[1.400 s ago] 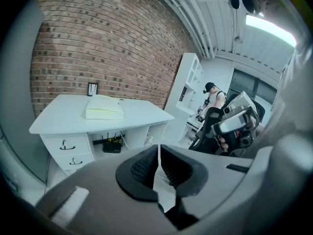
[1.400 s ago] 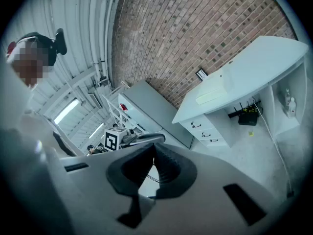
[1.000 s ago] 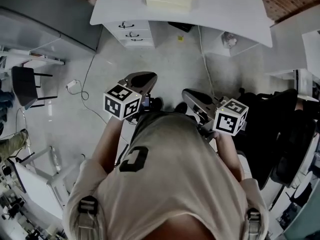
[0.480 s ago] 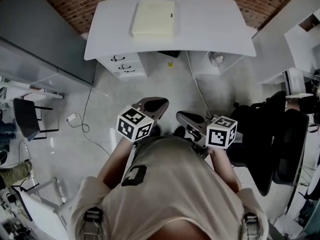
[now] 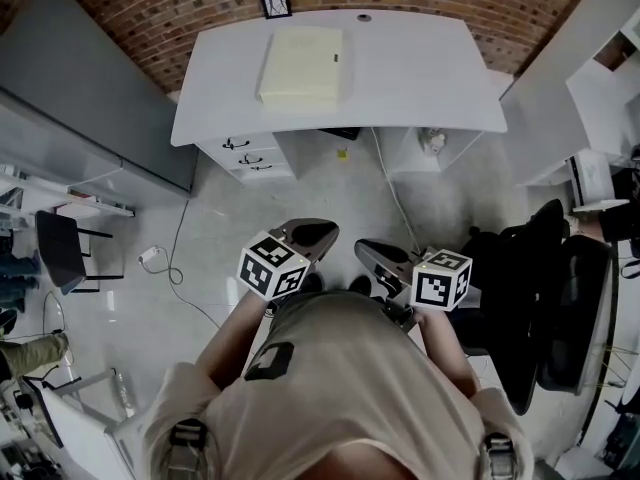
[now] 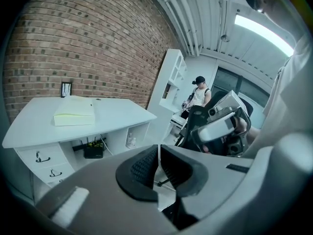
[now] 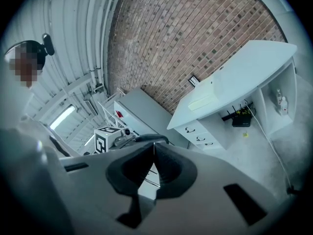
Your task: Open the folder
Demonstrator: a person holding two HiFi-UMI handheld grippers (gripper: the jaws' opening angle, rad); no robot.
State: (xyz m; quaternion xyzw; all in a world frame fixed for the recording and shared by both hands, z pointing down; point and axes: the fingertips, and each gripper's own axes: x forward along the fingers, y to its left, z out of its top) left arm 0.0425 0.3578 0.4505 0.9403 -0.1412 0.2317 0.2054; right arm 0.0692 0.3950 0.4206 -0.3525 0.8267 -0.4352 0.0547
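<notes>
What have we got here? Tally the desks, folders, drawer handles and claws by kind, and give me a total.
Desks: 1
Folders: 1
Drawer handles: 3
Claws: 2, the left claw and the right claw, both shut and empty
Total: 7

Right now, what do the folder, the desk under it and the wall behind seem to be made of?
The folder: pale yellow, matte, probably card or plastic; its flat even cover leaves that open. The desk: white, smooth, likely laminated board, judging by its uniform top. The wall: bare red-brown brick, mortar lines showing.
</notes>
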